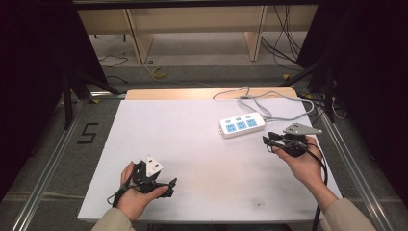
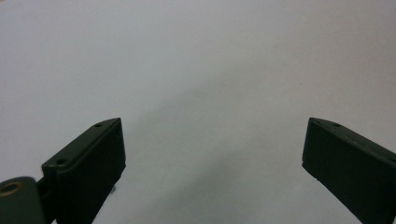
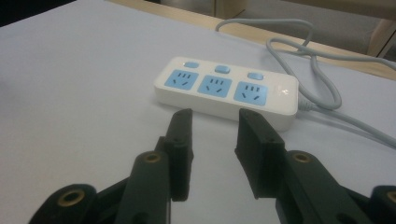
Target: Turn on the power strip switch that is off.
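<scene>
Our right gripper (image 3: 212, 126) points at the power strip (image 3: 226, 91), jaws partly apart with nothing between them. The strip lies just ahead of the tips on the white sheet (image 1: 192, 144), toward the far right part of the table, its long axis running across the jaws' line. Its grey cable (image 1: 269, 103) loops off behind. The right hand (image 1: 300, 161) is by far the nearer. Our left gripper (image 2: 212, 154) rests wide apart and empty near the front edge.
</scene>
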`<state>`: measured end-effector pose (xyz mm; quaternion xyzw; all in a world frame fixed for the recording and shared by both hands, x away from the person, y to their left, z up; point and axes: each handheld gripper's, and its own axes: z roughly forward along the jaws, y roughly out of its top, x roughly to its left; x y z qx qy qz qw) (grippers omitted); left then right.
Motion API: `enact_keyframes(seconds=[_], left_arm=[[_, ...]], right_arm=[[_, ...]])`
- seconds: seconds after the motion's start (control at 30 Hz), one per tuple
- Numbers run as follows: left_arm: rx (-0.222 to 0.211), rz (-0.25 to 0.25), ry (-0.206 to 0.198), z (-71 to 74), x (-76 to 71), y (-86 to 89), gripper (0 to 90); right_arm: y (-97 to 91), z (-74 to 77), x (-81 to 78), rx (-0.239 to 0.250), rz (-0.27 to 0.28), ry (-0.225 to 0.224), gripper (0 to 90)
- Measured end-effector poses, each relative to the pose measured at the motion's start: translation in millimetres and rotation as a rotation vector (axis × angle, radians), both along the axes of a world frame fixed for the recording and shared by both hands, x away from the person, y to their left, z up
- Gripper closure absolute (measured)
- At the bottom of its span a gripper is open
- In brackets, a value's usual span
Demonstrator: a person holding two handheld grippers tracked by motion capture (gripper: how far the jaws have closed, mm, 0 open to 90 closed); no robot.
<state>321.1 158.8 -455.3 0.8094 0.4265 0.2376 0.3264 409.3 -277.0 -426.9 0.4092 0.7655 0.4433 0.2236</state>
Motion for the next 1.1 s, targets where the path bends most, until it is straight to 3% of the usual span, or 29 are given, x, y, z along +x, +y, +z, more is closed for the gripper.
enact_keyframes(seconds=[0.5,0.9,1.1], left_arm=[[0.002,-0.006,0.0,-0.2,-0.1,-0.7,6.2],[0.001,-0.008,-0.001,-0.1,-0.1,-1.3,6.4],[0.001,-0.009,-0.001,0.0,-0.2,-1.6,6.6]], right_arm=[[9.0,-0.8,14.6,-0.03,-0.009,0.001,72.5],[13.2,-0.2,20.7,-0.06,-0.014,-0.003,89.9],[15.1,0.7,22.9,-0.065,-0.017,-0.002,90.0]])
